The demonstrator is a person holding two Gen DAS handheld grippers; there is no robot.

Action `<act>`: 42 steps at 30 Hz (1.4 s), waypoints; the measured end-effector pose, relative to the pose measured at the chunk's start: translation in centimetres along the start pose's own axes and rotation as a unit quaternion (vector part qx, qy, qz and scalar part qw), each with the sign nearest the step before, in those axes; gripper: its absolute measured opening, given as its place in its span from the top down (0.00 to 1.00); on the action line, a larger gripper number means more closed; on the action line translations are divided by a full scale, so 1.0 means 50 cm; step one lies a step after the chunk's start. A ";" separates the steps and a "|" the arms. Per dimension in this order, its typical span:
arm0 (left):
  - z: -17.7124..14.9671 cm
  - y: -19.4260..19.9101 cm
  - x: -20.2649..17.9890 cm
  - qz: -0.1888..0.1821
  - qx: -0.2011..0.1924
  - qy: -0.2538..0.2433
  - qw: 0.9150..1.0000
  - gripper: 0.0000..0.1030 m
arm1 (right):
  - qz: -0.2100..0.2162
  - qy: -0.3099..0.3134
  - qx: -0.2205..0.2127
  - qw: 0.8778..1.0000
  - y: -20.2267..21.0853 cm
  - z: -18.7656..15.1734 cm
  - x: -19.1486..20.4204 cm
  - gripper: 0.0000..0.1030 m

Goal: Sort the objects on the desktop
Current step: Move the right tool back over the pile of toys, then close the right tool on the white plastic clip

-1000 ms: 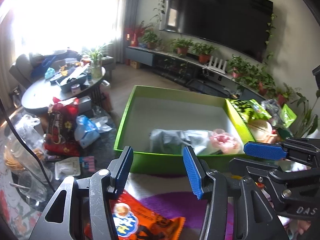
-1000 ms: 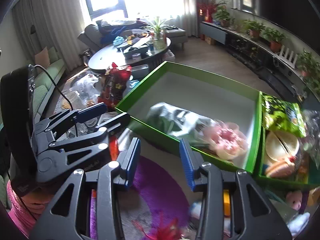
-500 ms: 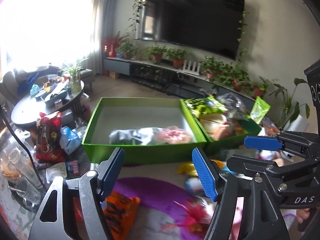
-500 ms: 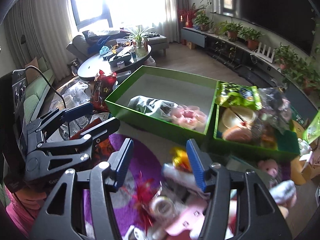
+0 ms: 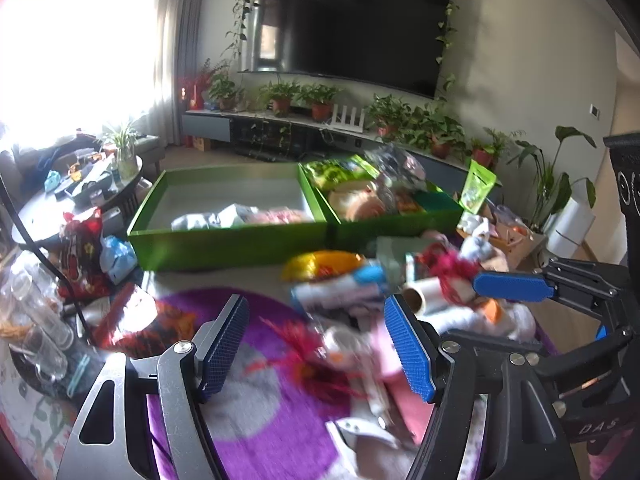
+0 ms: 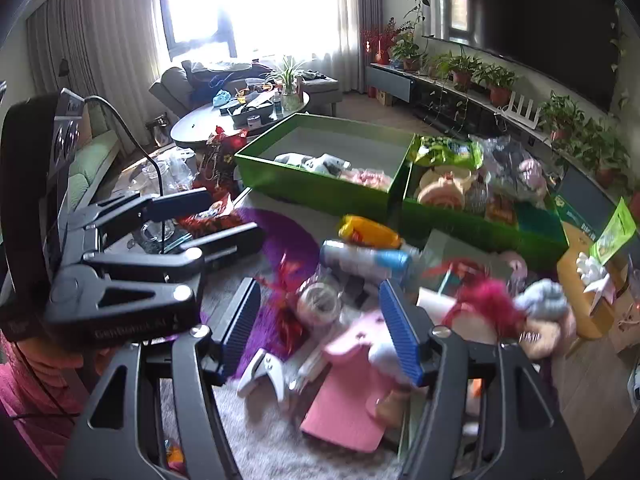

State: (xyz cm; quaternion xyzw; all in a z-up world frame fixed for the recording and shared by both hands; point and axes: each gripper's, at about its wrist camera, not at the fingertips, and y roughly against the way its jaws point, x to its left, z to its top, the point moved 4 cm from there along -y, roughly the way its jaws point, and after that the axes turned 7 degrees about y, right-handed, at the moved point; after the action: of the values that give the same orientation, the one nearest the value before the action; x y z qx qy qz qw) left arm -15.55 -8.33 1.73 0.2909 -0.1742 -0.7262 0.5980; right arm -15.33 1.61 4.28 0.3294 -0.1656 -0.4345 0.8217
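- Green cardboard trays sit side by side at the far edge of the counter [image 6: 280, 200]: the left green tray [image 5: 224, 236] holds a grey-white soft item and a pink item against its near wall; the right green tray [image 5: 400, 226] is packed with a green snack bag, pale round items and clear wrapping.
- Loose objects lie in a heap on the purple-and-white mat [image 5: 256, 408], in front of the trays. Motion blur softens most of them.
- Identifiable items in the heap: a yellow snack packet [image 6: 368, 234] nearest the trays; a white-and-blue tube [image 6: 364, 260] just beside it; a tape roll [image 6: 318, 304]; a pink flat card [image 6: 348, 396]; a red feathery tuft [image 6: 490, 304]; a grey plush piece [image 6: 540, 300].
- An orange-red snack bag [image 5: 132, 320] lies at the left edge of the mat, apart from the heap.
- Left hand-held gripper [image 5: 316, 344]: pointed forward and downward above the mat, blue-padded jaws spread fully wide, nothing between the pads.
- Right hand-held gripper [image 6: 320, 328]: pointed forward and downward over the heap, jaws wide and opening further. The tape roll and pink card show through the gap, lying below; the pads press on neither.
- Both hand-held grippers sit close together, each visible at the edge of the other's view.
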 end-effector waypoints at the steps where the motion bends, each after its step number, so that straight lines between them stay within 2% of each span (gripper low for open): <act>1: -0.011 0.003 -0.003 0.003 0.001 0.001 1.000 0.31 | 0.003 -0.003 -0.001 1.000 0.002 -0.007 0.000 0.40; 7: -0.058 0.018 -0.009 0.017 0.007 0.014 1.000 0.31 | 0.020 -0.017 -0.007 1.000 0.018 -0.049 -0.005 0.40; 10: -0.080 0.025 -0.011 0.029 0.011 0.020 0.999 0.31 | 0.029 -0.017 -0.010 0.999 0.025 -0.064 -0.001 0.44; 13: -0.098 0.033 -0.017 0.036 0.014 0.022 0.999 0.31 | 0.040 -0.017 -0.008 0.999 0.028 -0.083 0.005 0.51; 16: -0.115 0.035 -0.022 0.045 0.017 0.024 0.999 0.31 | 0.051 -0.017 -0.003 0.999 0.024 -0.104 0.009 0.64; 18: -0.126 0.034 -0.024 0.047 0.022 0.025 0.998 0.31 | 0.057 -0.017 0.001 0.998 0.020 -0.115 0.013 0.76; 21: -0.146 0.032 -0.026 0.051 0.027 0.026 0.998 0.31 | 0.067 -0.017 0.009 0.998 0.011 -0.134 0.017 0.81; 32: -0.224 0.014 -0.045 0.057 0.054 -0.005 0.997 0.31 | 0.087 -0.024 0.040 0.995 -0.025 -0.188 0.028 0.80; 42: -0.253 -0.003 -0.032 0.052 0.071 0.007 0.996 0.31 | 0.099 -0.026 0.061 0.993 -0.054 -0.215 0.037 0.79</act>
State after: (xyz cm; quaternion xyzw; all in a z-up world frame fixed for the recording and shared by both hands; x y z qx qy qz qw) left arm -7.51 -5.57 -7.77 0.3279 -0.2358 -0.6781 0.6140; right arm -9.93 3.25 -5.42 0.3498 -0.2454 -0.3488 0.8341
